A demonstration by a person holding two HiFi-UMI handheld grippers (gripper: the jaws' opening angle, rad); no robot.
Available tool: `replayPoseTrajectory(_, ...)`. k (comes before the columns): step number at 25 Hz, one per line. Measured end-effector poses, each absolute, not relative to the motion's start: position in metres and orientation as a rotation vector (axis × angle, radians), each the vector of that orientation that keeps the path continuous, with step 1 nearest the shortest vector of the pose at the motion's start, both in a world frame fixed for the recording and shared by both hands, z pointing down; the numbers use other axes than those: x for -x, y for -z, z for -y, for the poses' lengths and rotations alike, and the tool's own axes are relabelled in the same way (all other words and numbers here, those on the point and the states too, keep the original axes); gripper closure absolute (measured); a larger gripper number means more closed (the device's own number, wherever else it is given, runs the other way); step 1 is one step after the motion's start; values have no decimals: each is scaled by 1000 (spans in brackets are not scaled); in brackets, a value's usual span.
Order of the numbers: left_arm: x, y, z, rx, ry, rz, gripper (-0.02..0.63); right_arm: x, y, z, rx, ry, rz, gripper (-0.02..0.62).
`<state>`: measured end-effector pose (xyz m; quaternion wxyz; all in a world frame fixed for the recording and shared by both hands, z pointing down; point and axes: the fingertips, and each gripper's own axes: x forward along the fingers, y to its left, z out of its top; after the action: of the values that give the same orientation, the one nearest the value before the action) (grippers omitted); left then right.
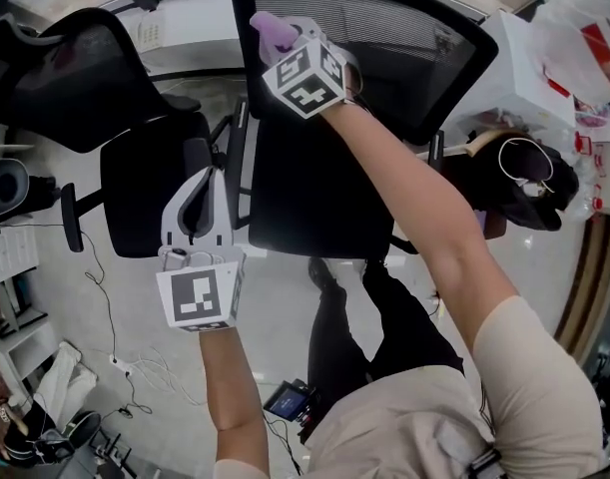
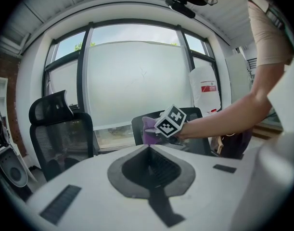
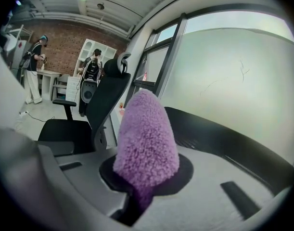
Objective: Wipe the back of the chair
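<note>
A black office chair stands below me, its mesh back [image 1: 384, 48] at the top of the head view and its seat [image 1: 314, 188] nearer. My right gripper [image 1: 277, 36] is shut on a fluffy purple cloth [image 1: 265, 24], held at the upper left rim of the back. In the right gripper view the cloth [image 3: 147, 138] sticks up from the right gripper [image 3: 143, 189] and hides the fingertips, with the back's dark rim [image 3: 223, 138] just behind. My left gripper [image 1: 197, 186] hangs beside the chair's left armrest, shut and holding nothing; the left gripper [image 2: 148, 150] looks toward the cloth [image 2: 147, 131].
A second black chair [image 1: 85, 78] stands close on the left. A white bag [image 1: 544, 68] and a dark bag [image 1: 524, 178] sit to the right. Cables [image 1: 125, 367] trail over the floor. A big frosted window [image 2: 137, 76] is behind the chairs. People [image 3: 33, 71] stand far back.
</note>
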<state>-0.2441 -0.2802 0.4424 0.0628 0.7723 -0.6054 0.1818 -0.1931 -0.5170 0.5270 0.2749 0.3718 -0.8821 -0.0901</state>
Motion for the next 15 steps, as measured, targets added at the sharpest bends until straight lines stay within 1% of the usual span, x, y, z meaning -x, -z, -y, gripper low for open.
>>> replayPoseTrajectory(4,238,-452,287,-2319,-591,1809,600,183,-541,530,-1012,228,2308,565)
replayPoseTrajectory(8,221,-450,302,-2318,-615,1781,600,135,-551,537,-1071,191,2225,565)
replayPoseTrajectory(11,196,-446,319,-2389,-578,1753,600,70,-552,536,-1157,158,2170,566)
replayPoseTrajectory(15,160,-450,334,-2426,-607,1676,600,-50,-544,522,-1388,48,2093,566)
